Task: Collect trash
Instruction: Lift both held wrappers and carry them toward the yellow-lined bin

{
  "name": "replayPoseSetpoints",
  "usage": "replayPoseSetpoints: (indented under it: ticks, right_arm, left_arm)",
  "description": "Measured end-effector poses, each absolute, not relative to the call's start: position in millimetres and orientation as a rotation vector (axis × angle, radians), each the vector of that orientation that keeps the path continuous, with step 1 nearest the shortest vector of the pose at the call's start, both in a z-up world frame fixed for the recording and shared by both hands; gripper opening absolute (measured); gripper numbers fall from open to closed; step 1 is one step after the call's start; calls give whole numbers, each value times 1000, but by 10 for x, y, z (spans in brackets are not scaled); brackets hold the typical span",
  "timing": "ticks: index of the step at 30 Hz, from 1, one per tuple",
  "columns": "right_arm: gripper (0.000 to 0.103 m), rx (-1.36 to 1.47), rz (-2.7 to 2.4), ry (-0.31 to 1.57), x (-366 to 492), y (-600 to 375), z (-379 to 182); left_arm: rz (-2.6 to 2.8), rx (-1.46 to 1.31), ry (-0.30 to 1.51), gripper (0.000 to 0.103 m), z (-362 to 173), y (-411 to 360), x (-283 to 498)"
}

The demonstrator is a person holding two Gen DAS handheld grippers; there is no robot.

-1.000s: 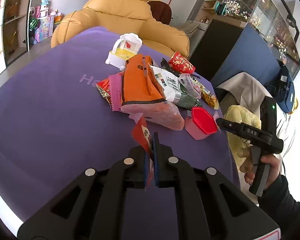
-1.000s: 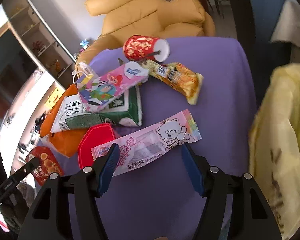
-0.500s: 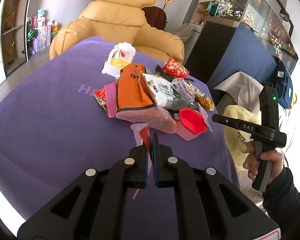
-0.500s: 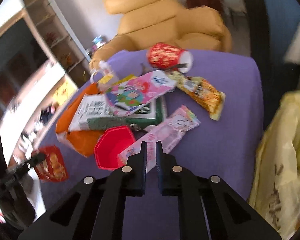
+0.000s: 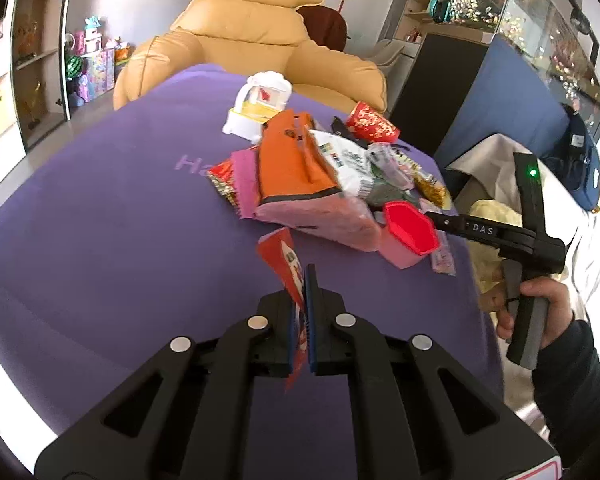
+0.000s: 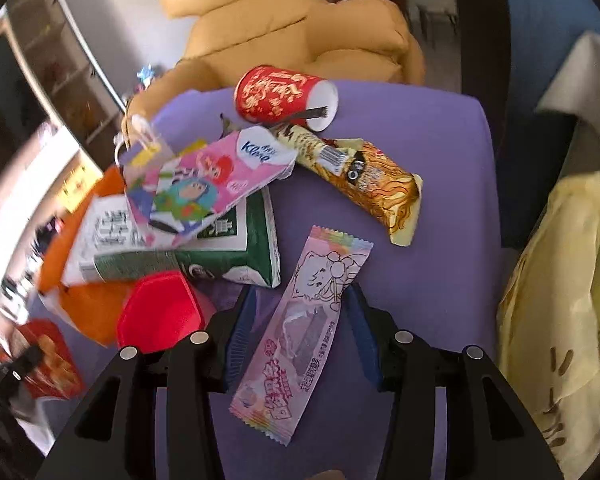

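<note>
- Centrally, a heap of trash lies on a purple worktop (image 5: 100,216); the landmark is the red tub (image 6: 160,312), lying on its side at the heap's near edge.
- Left gripper (image 5: 300,312): fingers (image 5: 310,292) pressed together, pinching a red wrapper (image 5: 284,256) that sticks up between them, in front of the tub and apart from the heap.
- Right gripper (image 6: 296,332): fingers (image 6: 240,332) spread wide, one on each side of a pink wrapper (image 6: 304,332) that lies flat on the worktop just right of the tub. Whether the pads touch it cannot be told.
- Behind the tub: a green-and-white pouch (image 6: 204,248) with a cartoon packet (image 6: 204,184) on top, and an orange bag (image 5: 292,168) to the tub's left.
- Farther behind the tub: a yellow snack bar (image 6: 372,184) and a red paper cup (image 6: 284,96) on its side.
- Right of the tub, off the worktop's edge: a yellow bag (image 6: 560,300).
- Beyond the heap: a tan armchair (image 5: 252,40).
</note>
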State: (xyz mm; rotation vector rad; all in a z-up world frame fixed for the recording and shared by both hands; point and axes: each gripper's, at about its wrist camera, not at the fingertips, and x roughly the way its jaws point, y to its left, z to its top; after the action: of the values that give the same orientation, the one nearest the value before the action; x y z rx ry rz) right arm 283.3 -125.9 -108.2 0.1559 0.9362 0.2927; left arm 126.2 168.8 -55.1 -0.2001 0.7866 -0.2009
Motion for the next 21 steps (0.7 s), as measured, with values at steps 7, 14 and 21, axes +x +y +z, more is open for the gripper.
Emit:
replayPoseSetpoints:
  ticks: [7,14,21]
  right_arm:
    - [45,96,329,958,2862,-1240,-1082]
    - [33,-115,306,883,2789,-1098,-1116]
    - [18,-58,389,823,2588,-1208,-830]
  left_arm:
    - [-178,-223,788,5,-590,1782,1248]
    - [-172,-224,775,4,-549,1769,1247]
    - [-188,-236,751,3,-434,1708,1271]
